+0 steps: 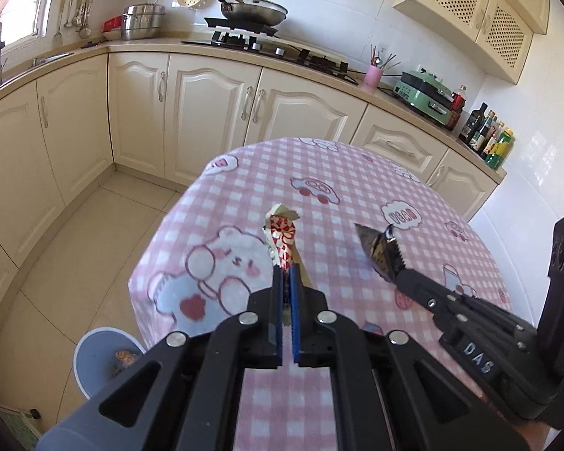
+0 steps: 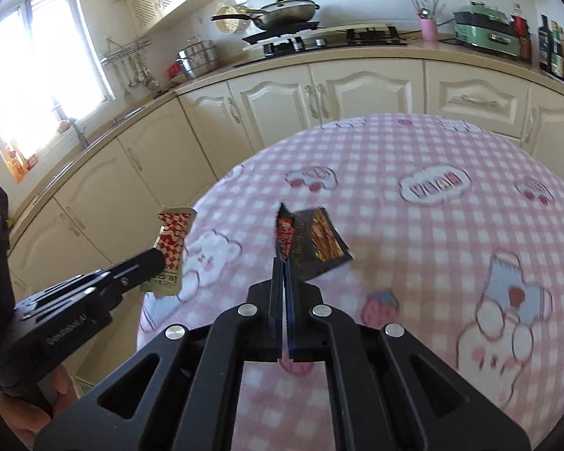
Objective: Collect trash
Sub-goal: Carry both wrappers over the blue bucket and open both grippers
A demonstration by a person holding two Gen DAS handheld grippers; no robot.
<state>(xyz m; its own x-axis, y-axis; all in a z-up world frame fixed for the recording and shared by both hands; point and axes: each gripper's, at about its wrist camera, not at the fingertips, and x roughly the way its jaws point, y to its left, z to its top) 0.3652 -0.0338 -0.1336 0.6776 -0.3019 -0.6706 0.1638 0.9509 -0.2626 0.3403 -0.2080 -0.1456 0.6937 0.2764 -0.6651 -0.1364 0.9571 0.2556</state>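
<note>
My left gripper [image 1: 286, 268] is shut on a red-and-white checkered snack wrapper [image 1: 281, 238] and holds it above the left part of the pink checked tablecloth [image 1: 319, 203]. It shows from the side in the right wrist view [image 2: 171, 242]. My right gripper [image 2: 283, 261] is shut on a dark snack wrapper [image 2: 313, 242] above the table; it shows in the left wrist view [image 1: 381, 253] to the right of the left gripper. A grey-blue trash bin [image 1: 101, 360] stands on the floor at the table's left, with some trash inside.
Cream kitchen cabinets [image 1: 206, 112] run behind the table, with a stove and pan [image 1: 255, 9], a pink utensil cup [image 1: 372, 75], a green appliance [image 1: 426, 96] and bottles [image 1: 488, 137] on the counter. Tiled floor [image 1: 105, 225] lies left of the table.
</note>
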